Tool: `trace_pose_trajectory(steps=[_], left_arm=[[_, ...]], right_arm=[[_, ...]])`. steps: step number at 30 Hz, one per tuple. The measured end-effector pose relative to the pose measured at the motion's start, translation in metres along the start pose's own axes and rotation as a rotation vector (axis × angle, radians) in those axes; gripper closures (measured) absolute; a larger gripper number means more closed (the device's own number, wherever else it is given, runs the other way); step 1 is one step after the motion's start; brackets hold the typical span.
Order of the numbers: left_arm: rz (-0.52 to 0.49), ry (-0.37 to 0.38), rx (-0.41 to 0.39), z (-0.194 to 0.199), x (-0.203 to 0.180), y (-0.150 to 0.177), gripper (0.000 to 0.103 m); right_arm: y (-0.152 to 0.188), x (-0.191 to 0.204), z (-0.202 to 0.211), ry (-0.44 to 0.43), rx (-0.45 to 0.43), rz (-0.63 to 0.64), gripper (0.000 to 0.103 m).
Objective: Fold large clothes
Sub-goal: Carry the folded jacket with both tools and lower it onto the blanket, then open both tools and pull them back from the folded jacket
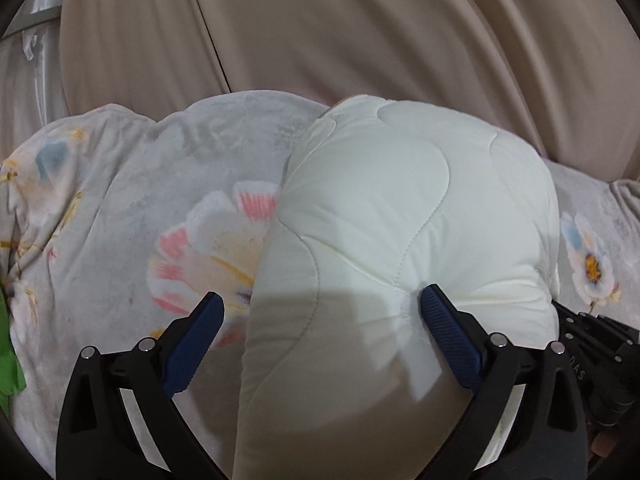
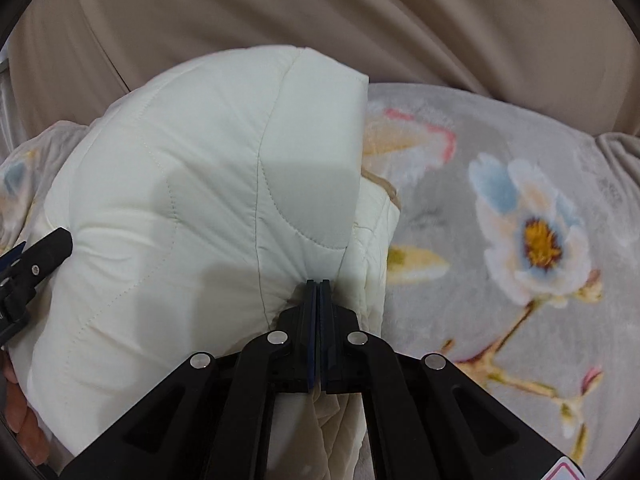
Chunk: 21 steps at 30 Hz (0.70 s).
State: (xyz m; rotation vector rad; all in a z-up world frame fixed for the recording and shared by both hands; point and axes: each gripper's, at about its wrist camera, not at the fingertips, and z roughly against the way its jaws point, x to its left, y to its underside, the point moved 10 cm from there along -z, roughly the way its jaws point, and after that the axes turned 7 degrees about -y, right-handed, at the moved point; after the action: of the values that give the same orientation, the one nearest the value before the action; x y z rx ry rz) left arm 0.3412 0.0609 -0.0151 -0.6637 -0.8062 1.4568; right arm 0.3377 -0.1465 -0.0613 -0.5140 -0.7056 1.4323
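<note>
Right gripper is fully closed, and a pinch of the white quilted garment is caught between its blue pads, with cloth bunching around the tips. Our left gripper stands wide open; its fingers reach around the near fold of the same garment, one pad pressing a dent into the padding, the other free over the floral blanket. So only the right side really holds.

We see the garment lying as a thick, puffy bundle on the floral blanket, in front of the beige curtain. A hand shows at the left edge of the right wrist view.

We judge that we are carrying one fold over. To do it well, we should close the left gripper on the edge before we pull more, because padded cloth slips and springs back. Both grippers should travel together at the same height, so the fold line stays straight. After laying it down, we should press the air out, otherwise the bundle will open again.
</note>
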Motion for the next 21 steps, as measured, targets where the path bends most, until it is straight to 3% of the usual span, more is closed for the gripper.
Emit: trace_pose_trajectory(steps=[5, 10, 11, 15, 21], left_arm=[[0.042, 0.001, 0.029, -0.006, 0.003, 0.005, 0.005], [0.054, 0.015, 0.022, 0.036, 0.016, 0.019, 0.006], [0.053, 0.015, 0.015, 0.043, 0.016, 0.023, 0.005], [0.061, 0.053, 0.032, 0.07, 0.013, 0.058, 0.005], [-0.009, 0.033, 0.034, 0.093, 0.002, 0.117, 0.005]], right_arm=[[0.0, 0.0, -0.006, 0.002, 0.014, 0.01, 0.103], [0.0, 0.0, 0.059, -0.056, -0.051, -0.058, 0.101], [0.006, 0.001, 0.073, -0.055, -0.061, -0.049, 0.096], [0.043, 0.002, 0.109, -0.057, -0.055, -0.047, 0.08], [0.119, -0.005, 0.125, 0.03, -0.026, -0.029, 0.074]])
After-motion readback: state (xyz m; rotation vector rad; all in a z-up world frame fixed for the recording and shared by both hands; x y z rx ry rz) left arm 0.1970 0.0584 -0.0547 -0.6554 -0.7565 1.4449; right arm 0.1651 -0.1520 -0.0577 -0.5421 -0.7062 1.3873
